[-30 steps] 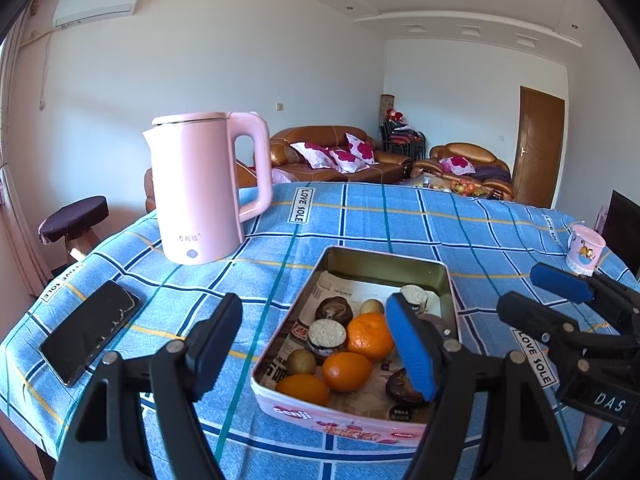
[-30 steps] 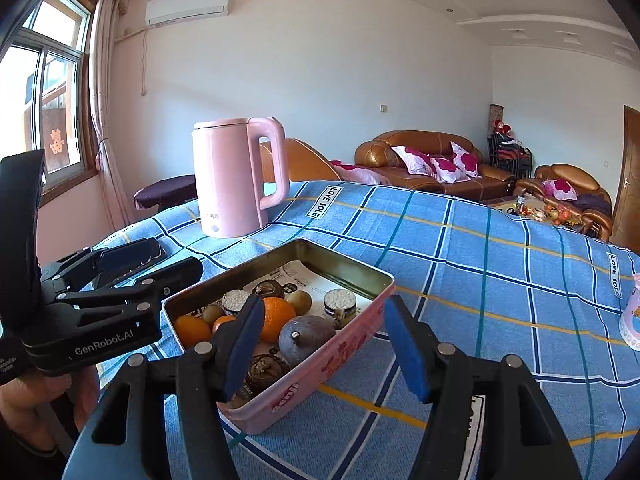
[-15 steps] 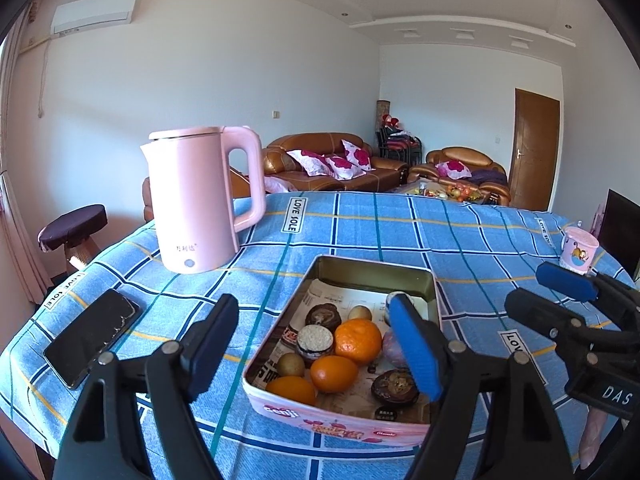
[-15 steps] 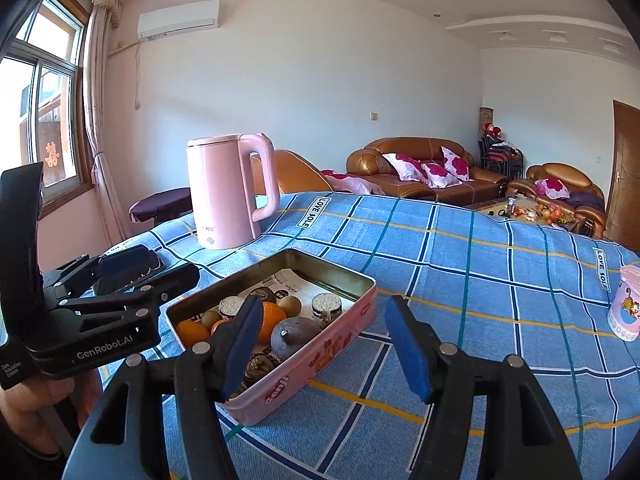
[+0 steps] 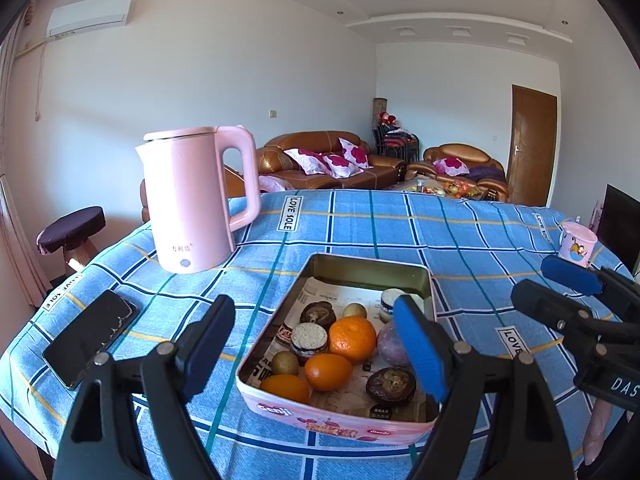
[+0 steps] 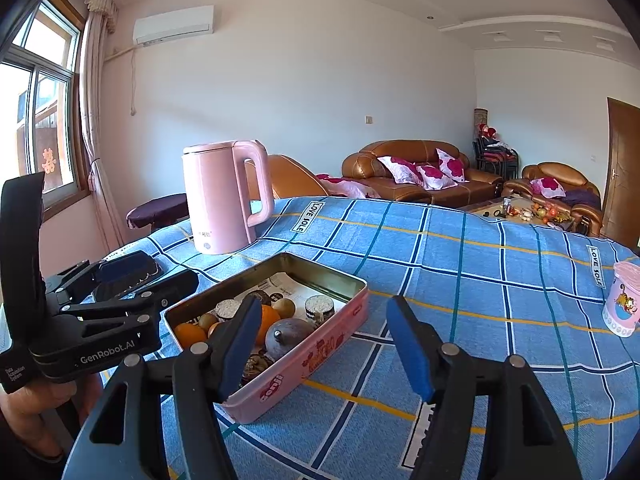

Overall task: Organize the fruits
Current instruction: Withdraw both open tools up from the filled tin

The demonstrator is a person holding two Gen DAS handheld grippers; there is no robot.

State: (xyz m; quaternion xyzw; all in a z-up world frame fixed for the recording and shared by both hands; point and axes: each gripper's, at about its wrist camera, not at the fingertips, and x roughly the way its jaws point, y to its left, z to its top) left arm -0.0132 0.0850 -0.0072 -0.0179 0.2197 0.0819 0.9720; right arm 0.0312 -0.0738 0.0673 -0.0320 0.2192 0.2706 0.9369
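Our left gripper [image 5: 320,354] has just spread wider, empty, above the fruit tin [image 5: 332,414] — likely readying a pick; our right gripper [image 6: 326,346] hangs spread, empty.

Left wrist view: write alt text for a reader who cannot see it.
An open pink tin of oranges and other fruit sits on a blue checked tablecloth. The empty left gripper hovers before it, its jaws just widened. A pink kettle and phone sit left.
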